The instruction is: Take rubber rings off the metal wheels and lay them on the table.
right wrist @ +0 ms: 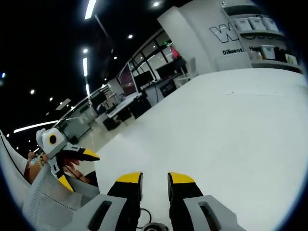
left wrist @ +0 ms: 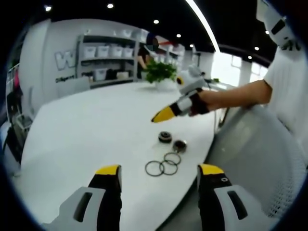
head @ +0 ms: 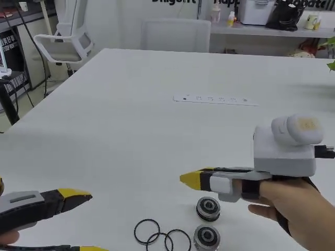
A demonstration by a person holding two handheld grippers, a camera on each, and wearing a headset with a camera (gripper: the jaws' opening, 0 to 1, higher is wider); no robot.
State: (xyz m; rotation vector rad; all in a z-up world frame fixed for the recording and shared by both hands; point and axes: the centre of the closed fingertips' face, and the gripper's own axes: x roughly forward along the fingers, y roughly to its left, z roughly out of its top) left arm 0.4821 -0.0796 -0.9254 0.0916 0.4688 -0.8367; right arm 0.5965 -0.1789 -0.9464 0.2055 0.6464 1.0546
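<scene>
Two metal wheels (head: 208, 207) (head: 207, 236) stand near the front edge of the white table (head: 131, 130). Three thin black rubber rings (head: 146, 231) lie loose and overlapping to their left. In the left gripper view the rings (left wrist: 162, 167) lie ahead of my jaws, with the wheels (left wrist: 165, 136) (left wrist: 179, 144) beyond them. My left gripper (head: 84, 222) (left wrist: 159, 170) is open wide and holds nothing. My right gripper (head: 189, 179) (right wrist: 155, 177) hovers just above the wheels, its jaws a narrow gap apart with nothing between. A wheel (right wrist: 156, 226) peeks out below them.
A white power strip (head: 214, 99) lies mid-table. White chairs (head: 175, 34) (head: 65, 44) stand at the far side. A shelf with bottles (head: 230, 18) runs along the back wall. A potted plant (left wrist: 160, 72) sits at the table's far end.
</scene>
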